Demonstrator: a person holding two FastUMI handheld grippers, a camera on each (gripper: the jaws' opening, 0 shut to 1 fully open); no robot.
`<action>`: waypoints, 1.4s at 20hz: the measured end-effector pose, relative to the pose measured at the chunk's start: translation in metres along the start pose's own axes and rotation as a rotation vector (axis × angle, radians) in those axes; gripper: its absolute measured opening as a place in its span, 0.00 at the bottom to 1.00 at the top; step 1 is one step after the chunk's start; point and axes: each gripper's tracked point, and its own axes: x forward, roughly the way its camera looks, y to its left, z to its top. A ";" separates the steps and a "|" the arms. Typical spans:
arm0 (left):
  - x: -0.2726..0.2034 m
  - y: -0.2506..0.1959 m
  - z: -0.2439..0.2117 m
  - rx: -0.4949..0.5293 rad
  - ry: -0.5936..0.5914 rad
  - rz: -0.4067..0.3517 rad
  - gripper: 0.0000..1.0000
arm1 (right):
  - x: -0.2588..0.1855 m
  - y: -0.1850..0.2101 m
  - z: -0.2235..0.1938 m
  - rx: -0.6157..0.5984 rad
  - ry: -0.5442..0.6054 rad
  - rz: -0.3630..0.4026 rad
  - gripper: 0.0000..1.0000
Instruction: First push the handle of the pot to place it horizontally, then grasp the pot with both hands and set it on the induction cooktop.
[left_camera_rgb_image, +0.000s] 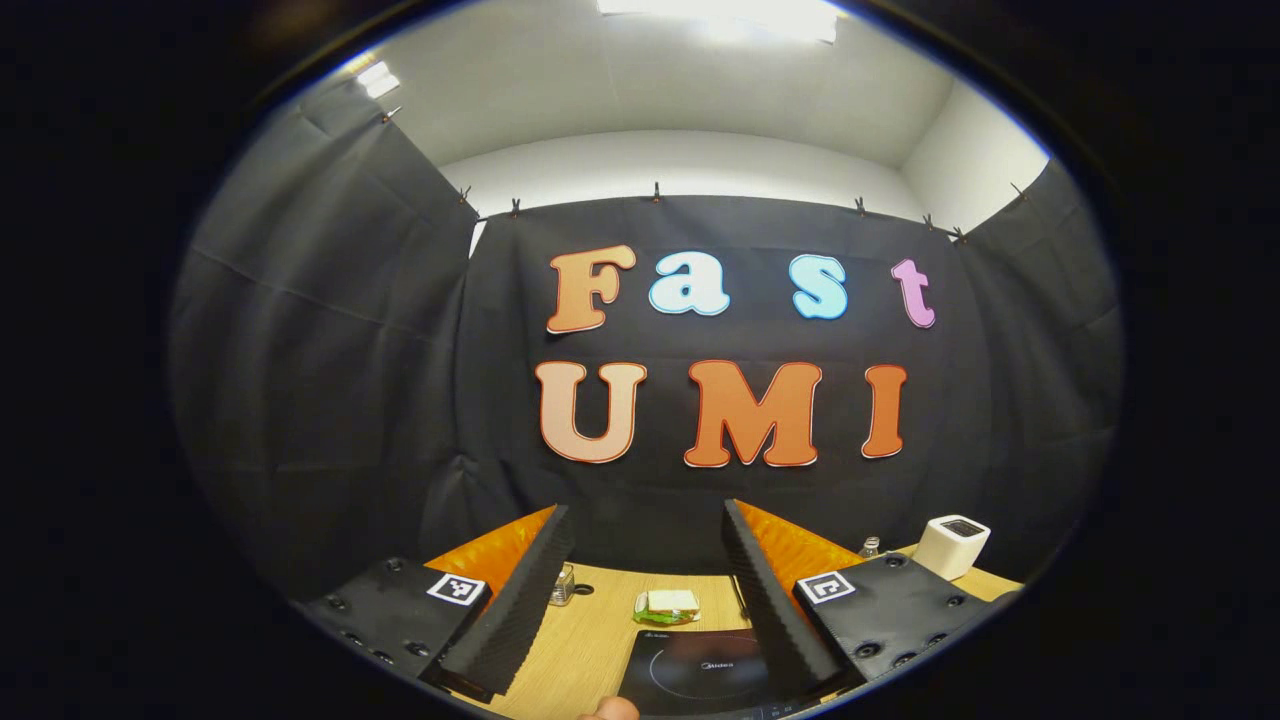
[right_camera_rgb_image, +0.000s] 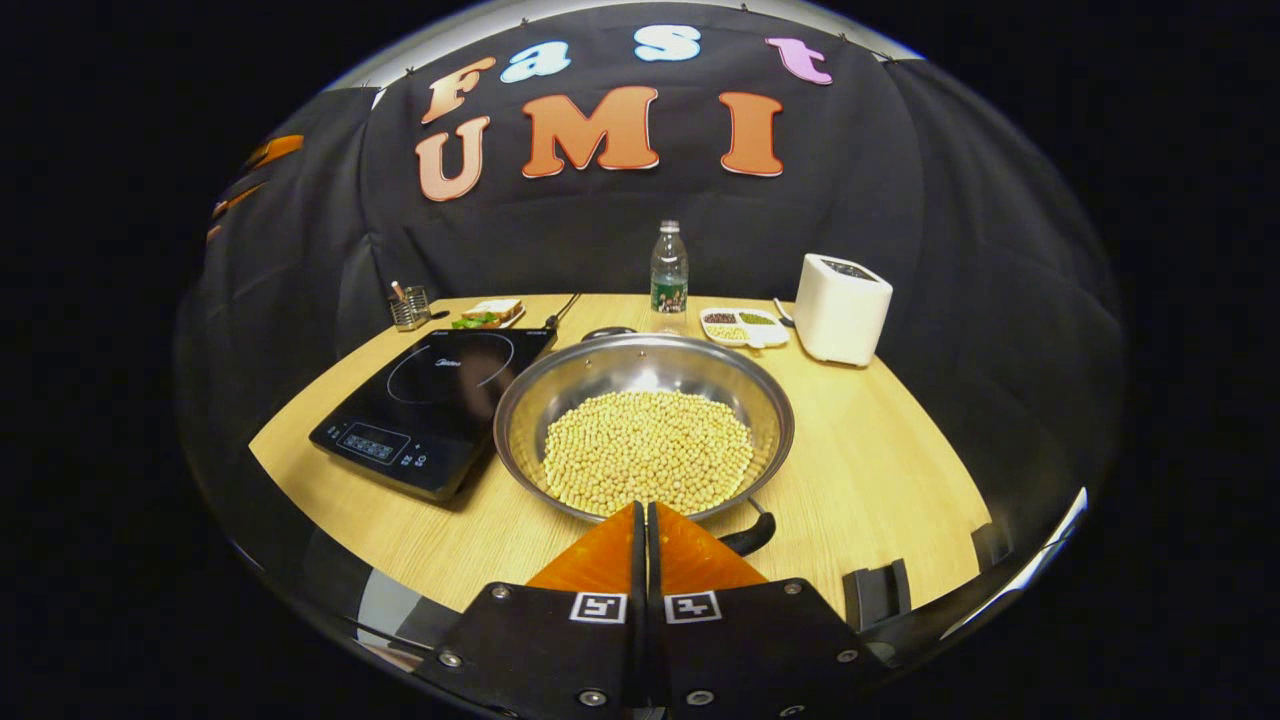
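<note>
At left-centre of the right gripper view sits the induction cooktop (right_camera_rgb_image: 430, 405), just right of it the bean-laden pot (right_camera_rgb_image: 645, 425), likely heavy, rigid and slick-rimmed, handle (right_camera_rgb_image: 750, 535) lower right beside the closed, empty right gripper (right_camera_rgb_image: 645, 515); the left gripper (left_camera_rgb_image: 640, 560) gapes wide, empty.

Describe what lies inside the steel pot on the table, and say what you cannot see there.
The pot holds a heap of pale yellow beans spread over its middle, with bare steel around them. The beans cover the pot's bottom, so anything beneath them stays hidden.
</note>
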 end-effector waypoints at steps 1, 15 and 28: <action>0.001 0.000 -0.001 0.003 0.003 0.000 0.99 | 0.004 0.001 -0.005 0.001 0.015 0.002 0.00; 0.007 0.000 -0.001 0.013 0.010 0.012 0.98 | 0.023 -0.012 -0.025 0.023 0.088 -0.004 0.00; 0.006 -0.005 0.007 0.016 -0.006 0.006 0.99 | 0.038 -0.065 -0.012 0.083 0.069 -0.102 0.00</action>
